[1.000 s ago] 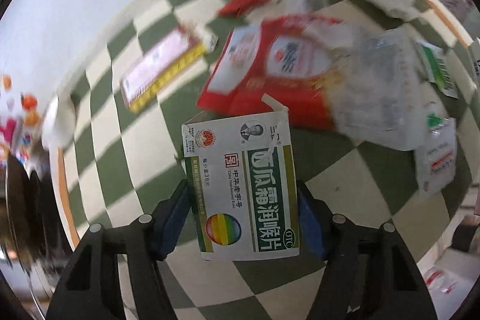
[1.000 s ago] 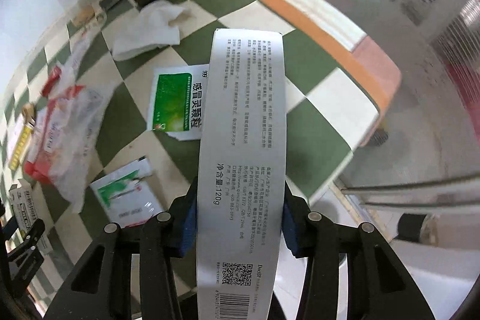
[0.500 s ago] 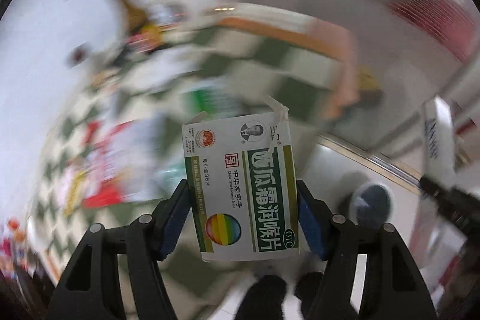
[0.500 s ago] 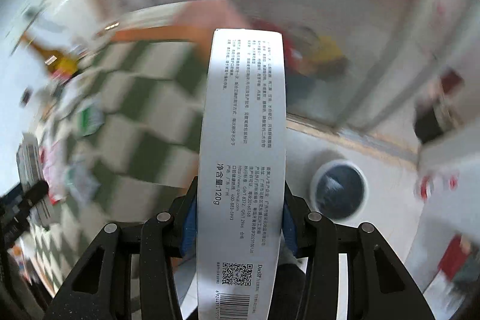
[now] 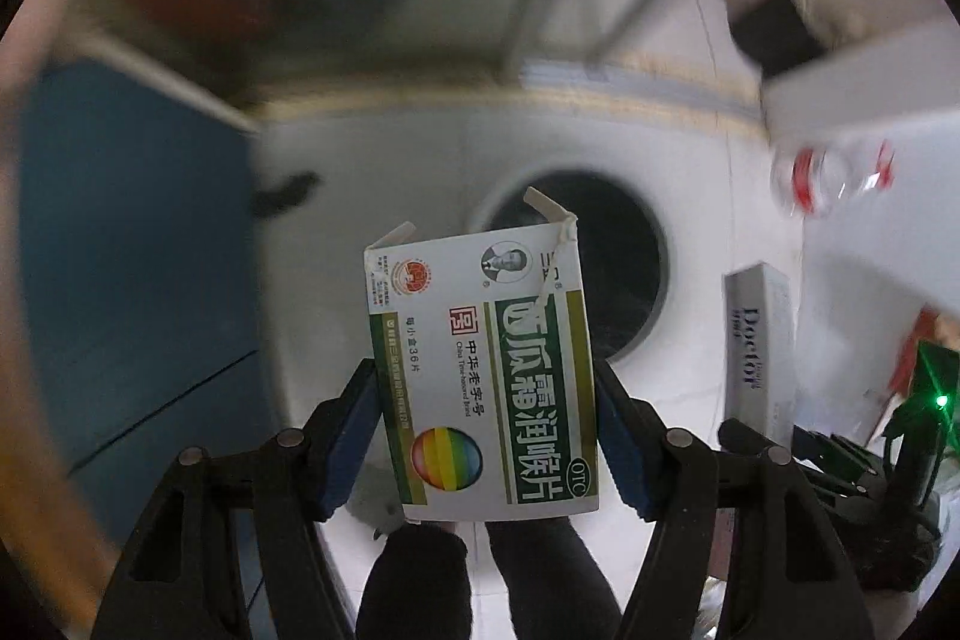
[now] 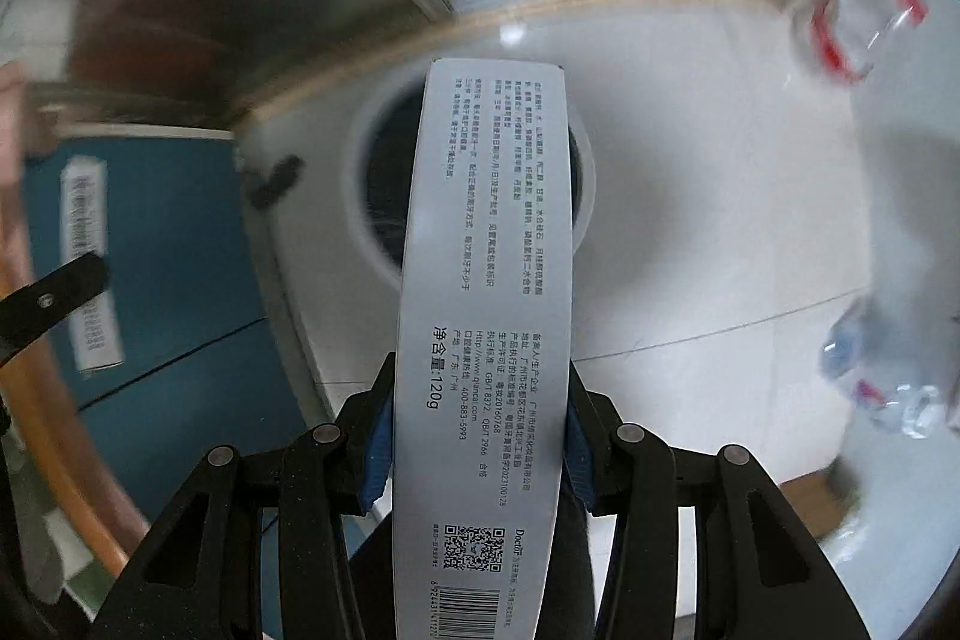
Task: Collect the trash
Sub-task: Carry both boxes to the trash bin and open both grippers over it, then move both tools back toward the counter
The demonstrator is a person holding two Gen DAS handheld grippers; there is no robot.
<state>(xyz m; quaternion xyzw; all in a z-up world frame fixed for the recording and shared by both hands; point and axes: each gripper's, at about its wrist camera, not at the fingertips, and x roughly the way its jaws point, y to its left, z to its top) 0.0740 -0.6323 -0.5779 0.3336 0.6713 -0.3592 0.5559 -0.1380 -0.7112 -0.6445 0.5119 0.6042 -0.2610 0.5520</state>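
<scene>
Black gripper — blue pads (silver rivets)

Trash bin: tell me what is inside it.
The trash bin shows only a dark liner inside; no contents are discernible. The green medicine box and the long white box cover much of its opening.

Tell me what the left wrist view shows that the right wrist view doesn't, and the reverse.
Only the left wrist view shows the green-and-white medicine box clamped in the left tool, and the front of the long white box, printed "Doctor".

Only the right wrist view shows the long white box's back: small print, QR code, barcode, gripped by the right tool.

Both show the round trash bin below on the white floor.
</scene>
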